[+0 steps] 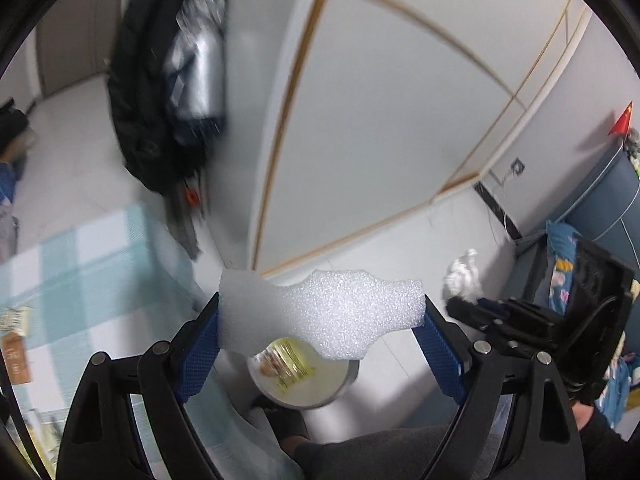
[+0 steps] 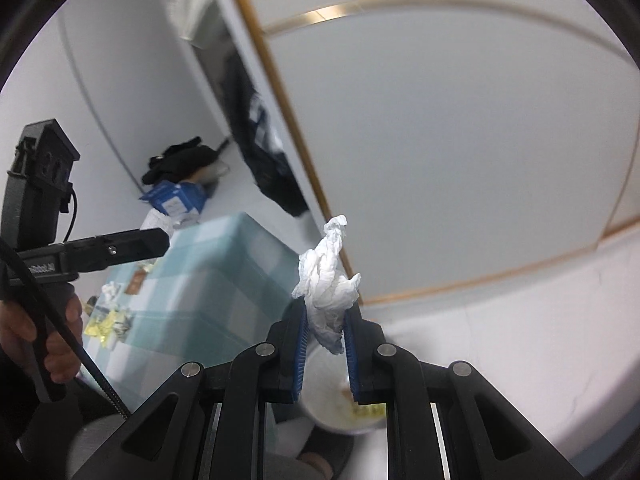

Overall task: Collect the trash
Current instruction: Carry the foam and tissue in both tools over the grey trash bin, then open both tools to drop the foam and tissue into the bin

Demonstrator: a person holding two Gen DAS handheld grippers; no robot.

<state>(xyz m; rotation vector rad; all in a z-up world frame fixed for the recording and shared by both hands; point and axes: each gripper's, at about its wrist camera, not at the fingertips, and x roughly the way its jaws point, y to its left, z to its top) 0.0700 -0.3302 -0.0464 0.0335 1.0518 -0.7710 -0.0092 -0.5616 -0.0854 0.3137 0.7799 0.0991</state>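
A wide piece of white foam (image 1: 324, 312) spans my left gripper (image 1: 322, 320), whose blue pads press on its two ends. Below it on the floor stands a round metal bin (image 1: 340, 384) with yellow wrappers inside. My right gripper (image 2: 326, 320) is shut on a crumpled white tissue (image 2: 328, 284), held above the same pale bin (image 2: 324, 388). The left wrist view shows the right gripper (image 1: 476, 308) and its tissue (image 1: 464, 276) at the right. In the right wrist view the other gripper's finger (image 2: 120, 248) reaches in at the left, held by a person's hand (image 2: 60, 340).
A table with a teal checked cloth (image 2: 224, 276) carries more scraps: yellow wrappers (image 2: 108, 324), a tissue (image 2: 110, 290) and a brown packet (image 2: 136, 282). Dark coats (image 1: 156, 92) hang by a white wardrobe door (image 1: 380, 120). A person's leg and foot (image 1: 288, 420) are beside the bin.
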